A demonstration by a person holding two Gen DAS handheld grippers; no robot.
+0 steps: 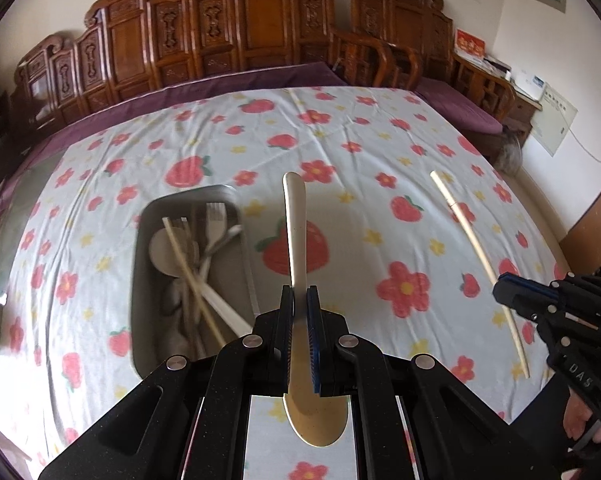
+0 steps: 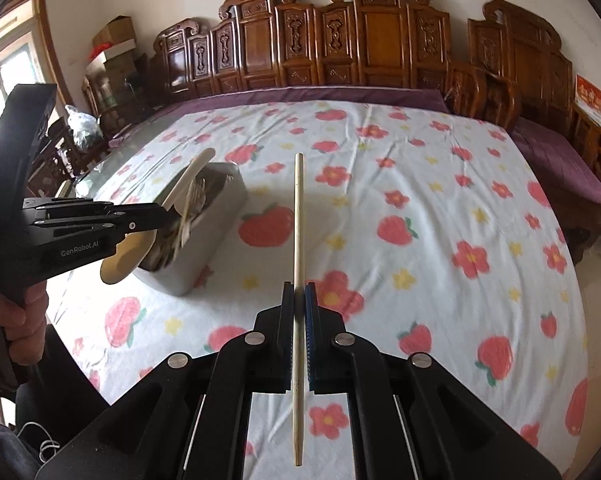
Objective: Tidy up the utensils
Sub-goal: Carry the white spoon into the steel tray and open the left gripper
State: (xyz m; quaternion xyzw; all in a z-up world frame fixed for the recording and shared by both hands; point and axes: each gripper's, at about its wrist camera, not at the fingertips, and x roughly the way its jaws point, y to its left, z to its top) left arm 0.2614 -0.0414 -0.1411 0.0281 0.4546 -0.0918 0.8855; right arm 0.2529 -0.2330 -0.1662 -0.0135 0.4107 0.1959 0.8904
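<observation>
My left gripper (image 1: 299, 294) is shut on a cream spoon (image 1: 296, 240), handle pointing away and bowl toward the camera. It hovers just right of a grey bin (image 1: 236, 200) that holds a fork, a spoon and chopsticks. From the right wrist view the left gripper (image 2: 168, 216) with the cream spoon (image 2: 126, 258) hangs in front of the grey bin (image 2: 220, 236). My right gripper (image 2: 299, 294) is shut on a single wooden chopstick (image 2: 298, 216) above the flowered cloth. In the left wrist view the right gripper (image 1: 500, 290) shows at the right, with the chopstick (image 1: 464, 222).
A white cloth (image 2: 420, 208) with red strawberries and flowers covers the table. Carved wooden chairs (image 2: 360, 40) and purple cushions line the far side. A person's hand (image 2: 24, 316) grips the left tool's handle at the near left.
</observation>
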